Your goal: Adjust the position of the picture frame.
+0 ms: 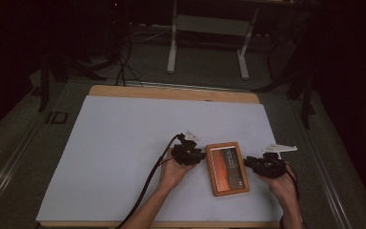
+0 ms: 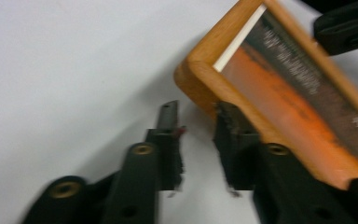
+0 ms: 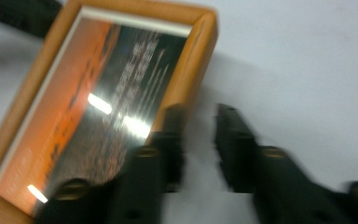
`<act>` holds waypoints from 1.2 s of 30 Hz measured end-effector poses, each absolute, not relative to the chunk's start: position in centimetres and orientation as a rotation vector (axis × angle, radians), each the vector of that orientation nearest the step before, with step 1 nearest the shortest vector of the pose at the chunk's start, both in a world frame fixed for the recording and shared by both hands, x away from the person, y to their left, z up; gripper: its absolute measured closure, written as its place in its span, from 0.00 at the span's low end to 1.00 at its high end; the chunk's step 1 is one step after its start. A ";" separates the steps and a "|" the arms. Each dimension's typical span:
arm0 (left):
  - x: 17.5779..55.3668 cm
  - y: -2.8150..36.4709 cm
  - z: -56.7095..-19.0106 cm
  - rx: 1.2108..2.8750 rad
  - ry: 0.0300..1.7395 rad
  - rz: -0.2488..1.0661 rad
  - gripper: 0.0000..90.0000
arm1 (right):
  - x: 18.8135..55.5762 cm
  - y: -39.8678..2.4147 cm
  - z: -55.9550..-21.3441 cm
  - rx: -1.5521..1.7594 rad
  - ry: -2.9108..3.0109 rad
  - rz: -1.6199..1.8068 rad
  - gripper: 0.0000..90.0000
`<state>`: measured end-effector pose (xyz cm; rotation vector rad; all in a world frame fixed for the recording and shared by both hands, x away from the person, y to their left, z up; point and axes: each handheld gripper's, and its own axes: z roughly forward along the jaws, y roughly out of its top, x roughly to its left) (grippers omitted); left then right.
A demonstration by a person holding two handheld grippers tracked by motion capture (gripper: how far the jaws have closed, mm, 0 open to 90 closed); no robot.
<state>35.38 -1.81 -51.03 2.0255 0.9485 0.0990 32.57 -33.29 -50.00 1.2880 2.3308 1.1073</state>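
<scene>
A wooden picture frame (image 1: 227, 168) with an orange and dark picture lies flat on the white sheet (image 1: 124, 143), near the front right. My left gripper (image 1: 201, 155) sits just off the frame's left side, jaws pointing at it. In the left gripper view the frame's corner (image 2: 205, 79) lies beside the right jaw of my left gripper (image 2: 198, 109), and only white sheet shows in the gap. My right gripper (image 1: 248, 162) is at the frame's right side. The right gripper view shows this gripper (image 3: 200, 112) with jaws apart, its left jaw over the frame's edge (image 3: 191, 79).
The white sheet covers a wooden table (image 1: 171, 92). A black cable (image 1: 147, 186) trails from the left gripper toward the front edge. Behind the table stand white desk legs (image 1: 172, 43) and dark cables on the floor.
</scene>
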 end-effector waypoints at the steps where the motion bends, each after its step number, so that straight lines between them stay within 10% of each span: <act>1: 35.1 -1.7 -51.0 2.017 0.949 0.090 0.69 | 32.6 -33.6 -49.9 1.310 2.311 1.137 0.69; 15: 34.0 -4.2 -52.8 2.027 0.916 -0.054 0.34 | 33.6 -32.3 -51.3 1.391 2.435 1.310 0.36; 31: 34.3 -5.3 -53.5 2.017 0.940 -0.196 0.37 | 34.2 -31.9 -52.7 1.460 2.559 1.337 0.37; 36: 34.3 -4.5 -53.0 1.968 0.941 -0.271 0.51 | 33.9 -32.8 -52.2 1.486 2.533 1.386 0.46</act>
